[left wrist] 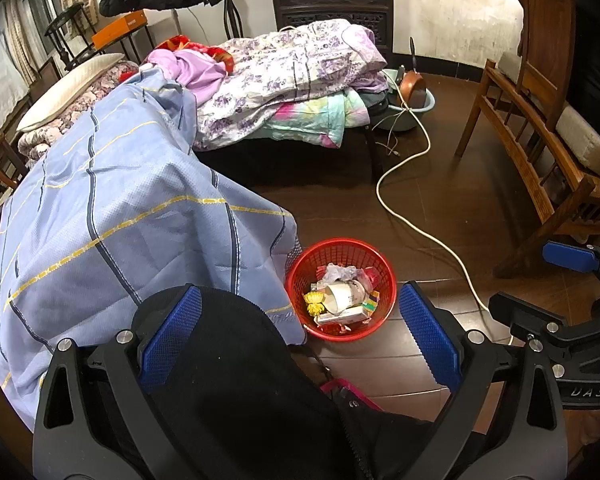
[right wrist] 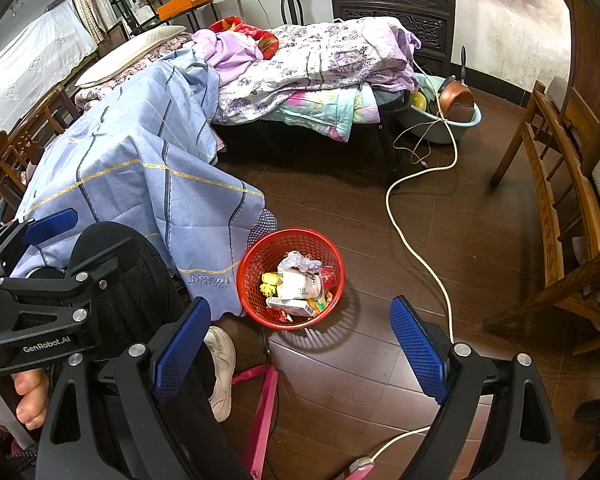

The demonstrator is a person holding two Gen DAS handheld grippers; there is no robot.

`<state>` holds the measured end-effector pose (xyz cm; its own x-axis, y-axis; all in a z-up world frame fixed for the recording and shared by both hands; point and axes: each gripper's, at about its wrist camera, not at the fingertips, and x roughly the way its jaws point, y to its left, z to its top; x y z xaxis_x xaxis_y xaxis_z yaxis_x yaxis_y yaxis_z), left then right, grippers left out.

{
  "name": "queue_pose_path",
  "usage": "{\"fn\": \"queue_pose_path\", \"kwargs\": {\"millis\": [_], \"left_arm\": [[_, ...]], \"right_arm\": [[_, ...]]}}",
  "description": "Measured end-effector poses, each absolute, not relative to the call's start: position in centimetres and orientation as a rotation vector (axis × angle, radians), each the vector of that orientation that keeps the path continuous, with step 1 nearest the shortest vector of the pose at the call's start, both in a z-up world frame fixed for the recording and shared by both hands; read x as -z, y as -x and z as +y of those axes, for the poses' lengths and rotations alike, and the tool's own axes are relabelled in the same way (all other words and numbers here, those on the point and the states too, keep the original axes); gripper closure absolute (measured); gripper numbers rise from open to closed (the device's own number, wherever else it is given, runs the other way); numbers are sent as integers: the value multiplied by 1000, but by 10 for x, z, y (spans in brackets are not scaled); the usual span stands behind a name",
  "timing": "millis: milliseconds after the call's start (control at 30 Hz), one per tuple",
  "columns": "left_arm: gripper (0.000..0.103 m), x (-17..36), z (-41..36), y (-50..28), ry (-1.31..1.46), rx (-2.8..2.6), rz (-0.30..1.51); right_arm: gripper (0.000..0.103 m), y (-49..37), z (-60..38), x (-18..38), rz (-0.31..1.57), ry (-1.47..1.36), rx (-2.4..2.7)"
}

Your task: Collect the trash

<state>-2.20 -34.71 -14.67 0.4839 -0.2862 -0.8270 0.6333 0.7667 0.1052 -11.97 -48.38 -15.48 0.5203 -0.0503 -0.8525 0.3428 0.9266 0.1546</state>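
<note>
Left wrist view: the left gripper (left wrist: 300, 328) is spread apart and empty above the red basket (left wrist: 342, 330), which holds trash.

Right wrist view: the right gripper (right wrist: 300, 352) is also apart; the white cable (right wrist: 420, 258) nearby could snag

free: floor right of red basket (right wrist: 256, 280) | blocked: blue sheet (right wrist: 148, 176) left, white cable (right wrist: 412, 248) right

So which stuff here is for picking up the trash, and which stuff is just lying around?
For the job:
- red basket
- trash in it: paper cup, crumpled wrappers, small box
- left gripper and right gripper, both open and holding nothing

Just lying around:
- blue sheet
- floral quilt
- white cable
- blue basin
- wooden bench
</note>
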Motion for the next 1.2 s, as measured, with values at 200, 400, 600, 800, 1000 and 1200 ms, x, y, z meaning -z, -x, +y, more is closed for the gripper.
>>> {"fn": "queue_pose_path", "kwargs": {"millis": [200, 400, 600, 800, 1000, 1200], "left_arm": [[8, 146, -346, 21, -424, 589, 906], [8, 147, -346, 21, -424, 589, 908], [8, 147, -347, 22, -426, 590, 907], [8, 147, -348, 22, -425, 589, 908], [8, 149, -347, 23, -435, 590, 911], [8, 148, -345, 26, -446, 608, 897]], "right_arm": [[14, 120, -485, 155, 1001, -323, 240], [14, 120, -485, 155, 1000, -323, 239], [14, 120, -486, 155, 1001, -326, 239], [14, 120, -487, 155, 1002, -327, 238], [14, 120, -484, 154, 1002, -328, 238], [14, 120, -484, 154, 1002, -330, 237]]}}
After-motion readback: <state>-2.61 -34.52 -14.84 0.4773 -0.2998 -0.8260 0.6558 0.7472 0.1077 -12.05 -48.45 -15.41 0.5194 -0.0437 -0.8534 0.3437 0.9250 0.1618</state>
